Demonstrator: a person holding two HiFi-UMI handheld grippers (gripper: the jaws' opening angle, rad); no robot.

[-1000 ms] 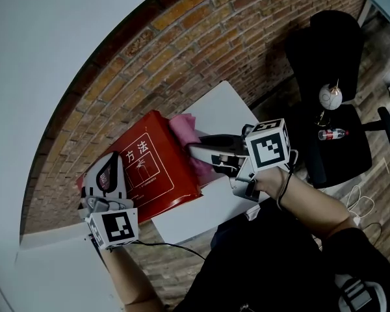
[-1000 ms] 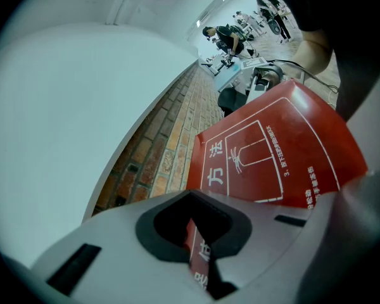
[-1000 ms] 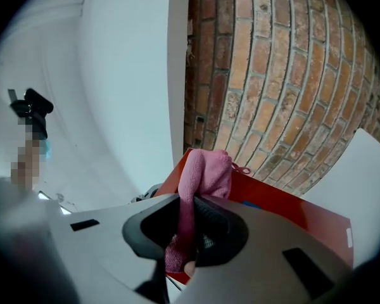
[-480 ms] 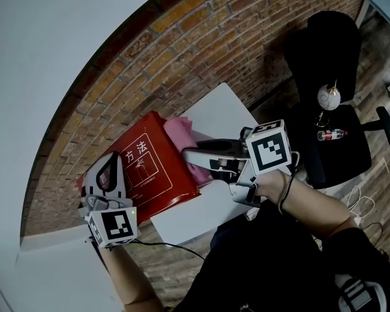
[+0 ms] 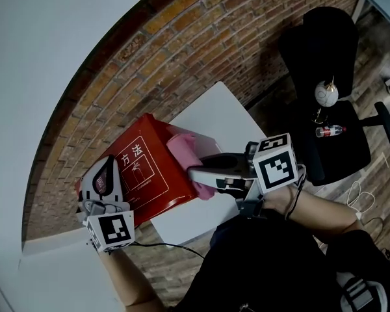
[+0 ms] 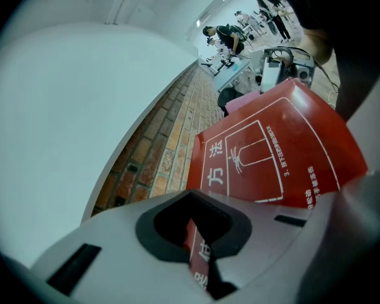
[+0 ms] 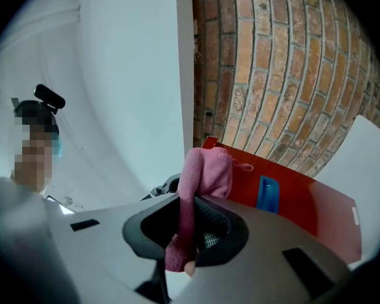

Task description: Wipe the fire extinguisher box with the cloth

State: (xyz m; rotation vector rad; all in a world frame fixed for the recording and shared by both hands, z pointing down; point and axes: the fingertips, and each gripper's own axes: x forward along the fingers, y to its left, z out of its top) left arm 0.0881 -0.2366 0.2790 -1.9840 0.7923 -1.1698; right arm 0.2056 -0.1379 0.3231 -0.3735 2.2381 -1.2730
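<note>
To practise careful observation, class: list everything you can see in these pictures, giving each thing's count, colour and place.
box: one, red with white print, on the table
cloth: one, pink, at the box's side
table: one, white, against the brick wall
brick wall: one, reddish brown, behind the table
chair: one, black, right of the table
bottle: one, red-labelled, lying on the chair seat
left claw: one, grey, shut on the box's edge
right claw: one, grey, shut on the cloth
</note>
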